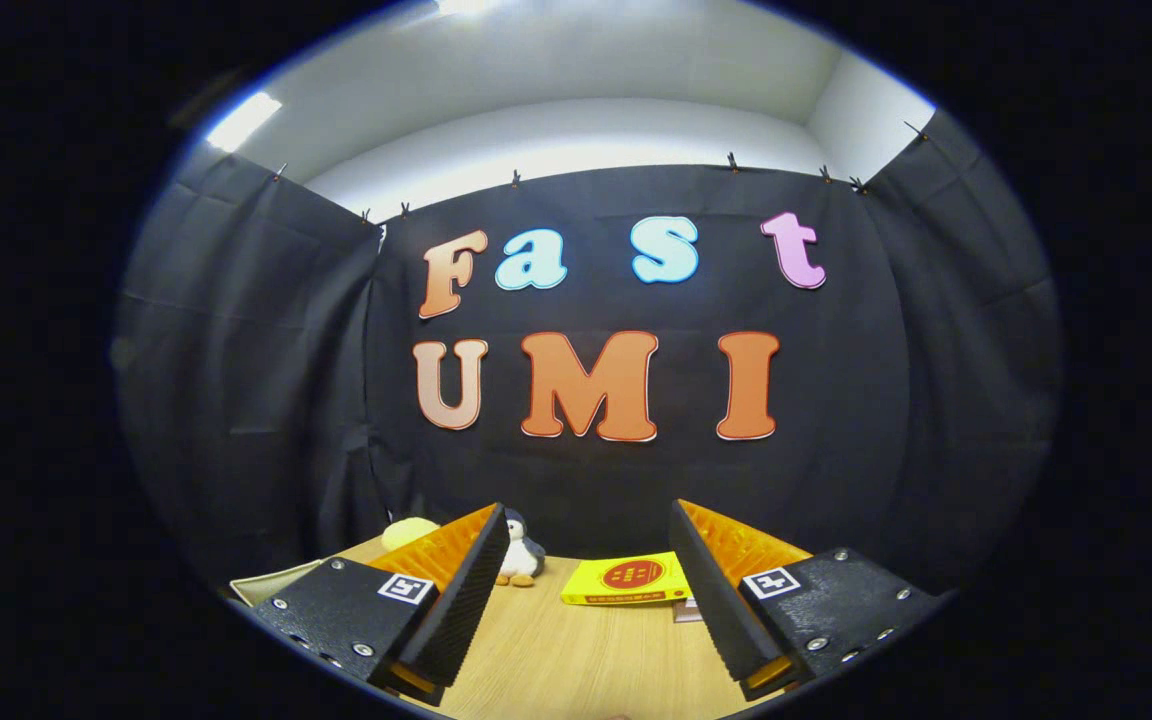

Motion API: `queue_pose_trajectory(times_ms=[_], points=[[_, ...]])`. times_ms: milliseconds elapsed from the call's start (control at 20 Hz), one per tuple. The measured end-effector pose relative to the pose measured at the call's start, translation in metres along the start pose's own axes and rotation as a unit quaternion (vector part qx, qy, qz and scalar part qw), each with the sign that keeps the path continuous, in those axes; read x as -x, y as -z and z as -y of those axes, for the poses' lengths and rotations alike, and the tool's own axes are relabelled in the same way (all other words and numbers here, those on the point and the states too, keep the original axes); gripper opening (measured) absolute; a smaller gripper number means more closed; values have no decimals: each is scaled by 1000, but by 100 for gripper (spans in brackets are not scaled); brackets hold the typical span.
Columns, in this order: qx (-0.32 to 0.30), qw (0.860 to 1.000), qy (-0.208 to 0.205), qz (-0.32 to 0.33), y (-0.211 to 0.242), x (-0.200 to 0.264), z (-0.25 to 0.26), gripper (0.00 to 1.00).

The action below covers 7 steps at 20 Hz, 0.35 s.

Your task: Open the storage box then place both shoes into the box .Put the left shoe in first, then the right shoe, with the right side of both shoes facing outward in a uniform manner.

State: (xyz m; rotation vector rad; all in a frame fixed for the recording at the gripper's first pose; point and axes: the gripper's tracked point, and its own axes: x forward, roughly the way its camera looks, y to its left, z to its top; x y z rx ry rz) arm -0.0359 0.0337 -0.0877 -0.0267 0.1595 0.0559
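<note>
My gripper (588,530) is held level above a wooden table (556,650), looking toward the booth's back wall. Its two fingers (466,590) have black ribbed pads and orange backs. They stand wide apart with nothing between them, so the gripper is open.
A yellow box (626,581) with a red round mark lies on the table beyond the fingers. A small plush penguin (521,556) stands behind the left finger, with a pale yellow soft thing (408,531) beside it. A light-coloured edge of something (266,583) pokes out at the far left.
</note>
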Motion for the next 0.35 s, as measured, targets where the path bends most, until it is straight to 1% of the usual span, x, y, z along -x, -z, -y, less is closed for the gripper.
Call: queue_pose_trajectory(times_ms=[350], points=[[-3, 1000, 13, 5, 1, 8, 18, 96]])
